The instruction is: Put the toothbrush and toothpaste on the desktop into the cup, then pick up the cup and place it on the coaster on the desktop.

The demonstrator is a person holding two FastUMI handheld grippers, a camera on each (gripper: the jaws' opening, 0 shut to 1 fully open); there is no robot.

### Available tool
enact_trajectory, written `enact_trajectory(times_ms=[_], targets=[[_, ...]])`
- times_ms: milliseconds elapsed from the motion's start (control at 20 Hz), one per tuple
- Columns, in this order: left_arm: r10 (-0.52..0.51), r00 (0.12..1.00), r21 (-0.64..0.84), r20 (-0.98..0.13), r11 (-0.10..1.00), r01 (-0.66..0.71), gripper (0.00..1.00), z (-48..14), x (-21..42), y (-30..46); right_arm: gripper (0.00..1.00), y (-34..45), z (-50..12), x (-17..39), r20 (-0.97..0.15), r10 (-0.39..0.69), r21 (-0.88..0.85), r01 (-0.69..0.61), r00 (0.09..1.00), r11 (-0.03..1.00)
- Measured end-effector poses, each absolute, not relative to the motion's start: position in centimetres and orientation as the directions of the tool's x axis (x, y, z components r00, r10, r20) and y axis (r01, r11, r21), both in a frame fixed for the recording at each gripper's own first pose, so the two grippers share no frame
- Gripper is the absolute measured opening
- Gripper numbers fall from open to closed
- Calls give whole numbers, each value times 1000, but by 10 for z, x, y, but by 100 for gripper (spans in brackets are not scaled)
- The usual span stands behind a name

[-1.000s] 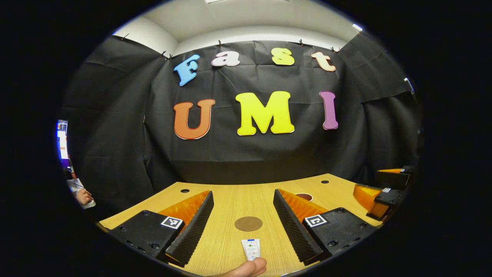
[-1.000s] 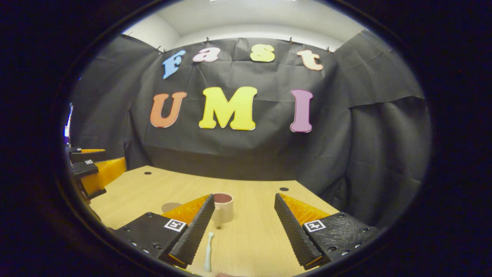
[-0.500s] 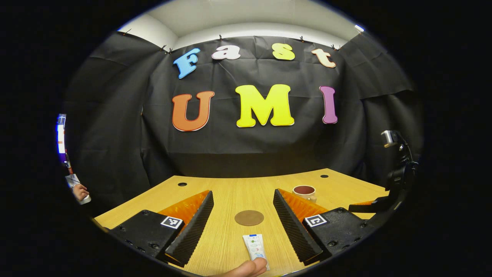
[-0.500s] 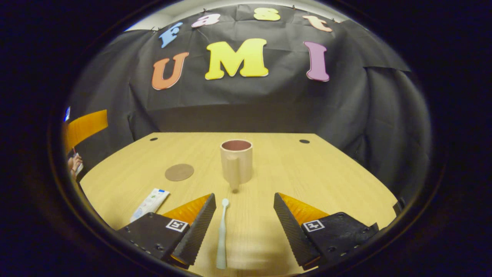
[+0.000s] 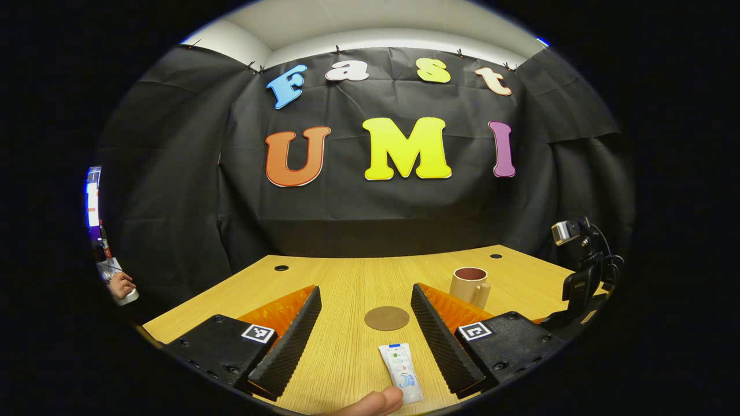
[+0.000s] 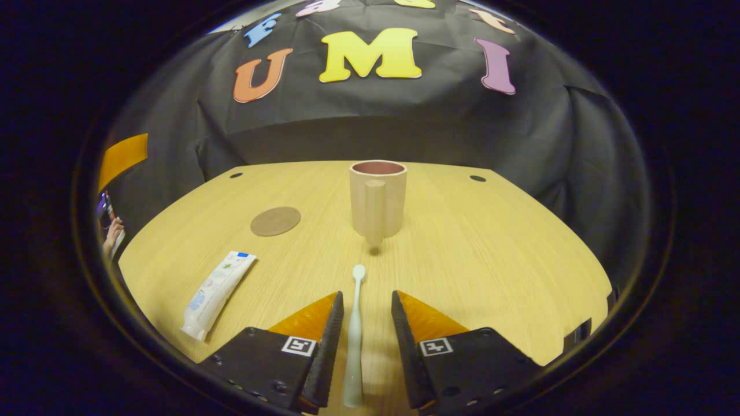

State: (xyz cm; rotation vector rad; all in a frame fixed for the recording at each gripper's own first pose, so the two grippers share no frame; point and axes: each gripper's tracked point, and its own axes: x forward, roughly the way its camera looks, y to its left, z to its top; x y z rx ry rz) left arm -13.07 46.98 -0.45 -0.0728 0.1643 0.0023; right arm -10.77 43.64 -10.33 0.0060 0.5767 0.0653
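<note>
Wood-grain tabletop (image 6: 474,254), item list and hazard note. Toothbrush (image 6: 354,341): pale, lying flat, head toward the cup, handle running between the fingers of the right gripper (image 6: 365,346); the fingers stand narrowly apart on either side of the handle, and whether they already press on it cannot be told. Cup (image 6: 378,196): beige, upright, handle facing the near side, just beyond the brush head. Toothpaste (image 6: 217,293): flat tube, near left, well apart from the cup. Coaster (image 6: 275,221): brown disc, left of the cup, bare. Left gripper (image 5: 364,335): fingers spread wide and grasping nothing, levelled low over the tabletop, pointing toward the far wall with the toothpaste (image 5: 400,371) lying between them and the coaster (image 5: 387,318) beyond; a fingertip (image 5: 376,403) shows at the near edge. Right gripper pose: pitched downward, low, aligned along the brush. Risks, as judged: a thin, rounded handle may roll or squirt out if pinched off-centre; fingers scraping the tabletop could miss underneath it; a grip far back on the handle may let the head droop and knock the cup (image 5: 469,286) on insertion.
</note>
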Motion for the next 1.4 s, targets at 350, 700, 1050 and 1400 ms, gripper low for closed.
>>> enact_trajectory(times_ms=[350, 700, 1050, 1400], targets=[[-18, 976, -78, -218, 997, 2, 99, -22, -131, 463, 12, 438, -116, -111, -589, 103, 86, -64, 802, 994], [-48, 940, -107, -339, 994, 12, 99, -53, -135, 452, 1, 431, -113, -113, -576, 124, 139, -52, 808, 989], [-100, 841, -119, -531, 992, 42, 100, -111, -150, 431, 1, 425, -85, -119, -502, 136, 144, -73, 854, 987], [-139, 728, -147, -672, 988, 53, 98, -160, -170, 412, 1, 421, -47, -132, -418, 150, 141, -99, 896, 985]])
